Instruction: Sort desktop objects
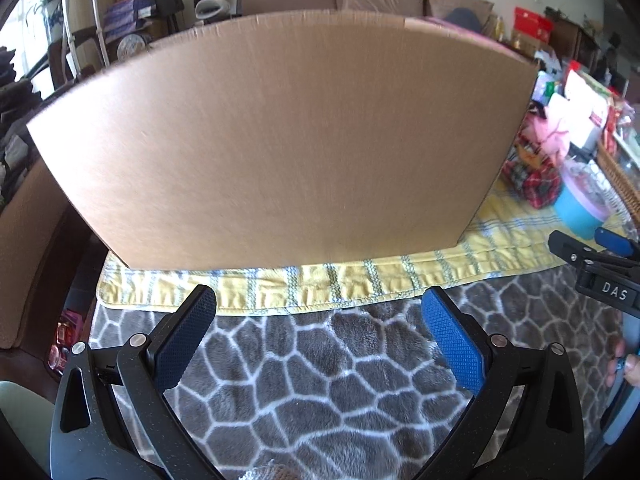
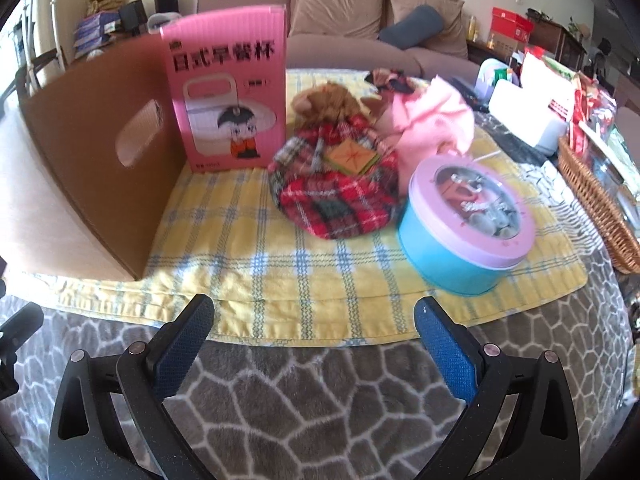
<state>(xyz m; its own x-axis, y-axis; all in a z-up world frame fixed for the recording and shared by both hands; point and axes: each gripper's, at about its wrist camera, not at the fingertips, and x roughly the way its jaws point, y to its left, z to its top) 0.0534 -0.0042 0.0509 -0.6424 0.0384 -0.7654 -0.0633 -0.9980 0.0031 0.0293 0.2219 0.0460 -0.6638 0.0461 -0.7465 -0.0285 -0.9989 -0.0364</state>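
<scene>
Left tool [image 1: 320,312] is hovering over the grey patterned blanket [image 1: 320,380], jaws spread wide, nothing between them. The cardboard box [image 1: 280,140] is filling most of the left wrist view, standing on the yellow checked cloth [image 1: 360,280] and hiding almost everything behind it. Right of the box only slivers are showing: part of the plaid pouch [image 1: 532,180] and the blue round tin [image 1: 578,208], both cut by blur and the box edge. The right tool [image 1: 600,264] is poking in at the right edge, with fingertips of a hand [image 1: 624,364] just visible below it.

Right tool [image 2: 314,316] is also hovering over the blanket, jaws wide apart, empty. Ahead on the cloth: box with a handle cutout at left, a pink carton [image 2: 230,96] standing upright just beside it, the pouch in the middle, a brown plush [image 2: 324,100] partly hidden behind it, pink fabric [image 2: 432,120] near it, and the tin at right, front. A wicker basket [image 2: 596,200] is being cut off at the right edge; its contents are too blurred to tell.
</scene>
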